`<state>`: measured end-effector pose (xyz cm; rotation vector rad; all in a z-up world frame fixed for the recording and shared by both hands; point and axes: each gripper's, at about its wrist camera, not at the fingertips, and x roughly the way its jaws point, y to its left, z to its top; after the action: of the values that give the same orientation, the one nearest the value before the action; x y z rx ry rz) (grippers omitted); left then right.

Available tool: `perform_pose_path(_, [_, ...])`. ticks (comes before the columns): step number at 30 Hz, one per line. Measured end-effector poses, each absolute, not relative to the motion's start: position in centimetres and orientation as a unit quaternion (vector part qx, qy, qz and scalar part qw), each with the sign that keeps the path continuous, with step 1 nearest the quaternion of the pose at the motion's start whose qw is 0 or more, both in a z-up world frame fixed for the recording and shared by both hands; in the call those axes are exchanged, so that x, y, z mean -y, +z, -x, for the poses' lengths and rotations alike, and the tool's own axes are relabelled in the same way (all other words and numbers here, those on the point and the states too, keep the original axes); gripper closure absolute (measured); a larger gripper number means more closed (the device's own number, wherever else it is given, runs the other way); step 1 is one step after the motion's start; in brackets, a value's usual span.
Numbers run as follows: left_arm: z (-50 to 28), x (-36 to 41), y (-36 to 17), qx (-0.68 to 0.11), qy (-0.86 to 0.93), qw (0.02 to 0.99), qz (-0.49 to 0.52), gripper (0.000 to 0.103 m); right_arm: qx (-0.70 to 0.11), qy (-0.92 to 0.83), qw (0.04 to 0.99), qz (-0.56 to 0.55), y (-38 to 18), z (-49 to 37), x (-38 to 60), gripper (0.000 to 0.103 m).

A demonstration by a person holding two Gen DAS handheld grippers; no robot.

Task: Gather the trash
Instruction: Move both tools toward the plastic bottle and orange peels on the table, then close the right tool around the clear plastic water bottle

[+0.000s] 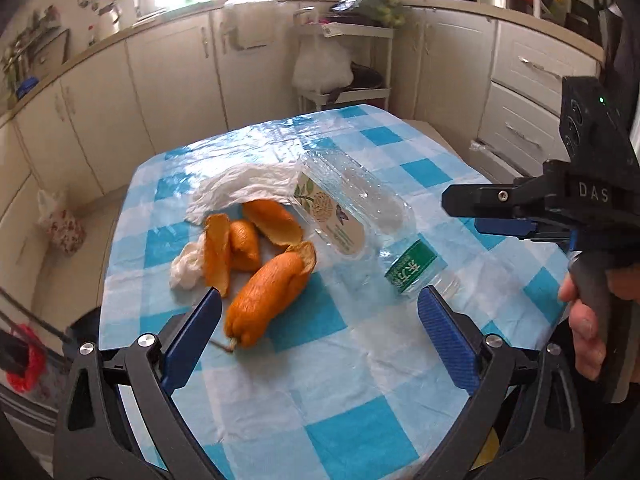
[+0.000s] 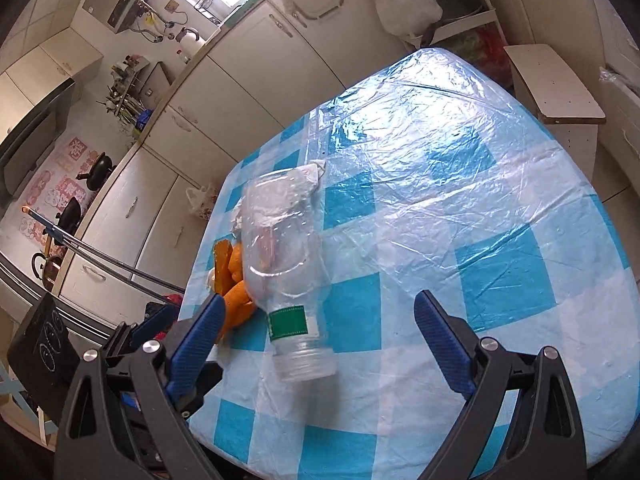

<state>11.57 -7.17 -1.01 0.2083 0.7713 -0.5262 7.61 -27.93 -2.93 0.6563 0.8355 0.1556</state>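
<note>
left gripper spread, empty | right gripper spread around bottle | tissue, label, peels clear only from left

Clear glossy plastic bottle, rough matt orange peel, shiny crinkled plastic tablecloth

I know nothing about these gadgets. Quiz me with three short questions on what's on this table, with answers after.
1. True or false: the plastic bottle stands upright on the checked tablecloth.
2. Which lies nearest the left gripper? A) the white tissue B) the large orange peel C) the kettle
3. Fill in: the right gripper is ____, holding nothing.

Key: 1. False, it lies on its side. 2. B. 3. open.
</note>
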Motion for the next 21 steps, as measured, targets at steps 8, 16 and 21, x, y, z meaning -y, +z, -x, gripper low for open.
perform_pose_path(8, [-12.1,-2.2,-1.4,-0.4,-0.164,0.902,-0.001,0.008,-0.41,0.083,0.89,-0.181,-1.6,-11.9,22.7,0.012])
perform_pose_path(16, [-12.1,-2.9,-0.6,-0.391,-0.154,0.907,-0.013,0.008,-0.416,0.088,0.904,-0.049,-2.9,-15.3,18.3,0.029])
perform_pose_path(21, [-13.2,0.2,-1.0,-0.396,-0.187,0.898,-0.036,0.008,-0.446,0.075,0.889,-0.077,-4.2,-15.3,21.3,0.045])
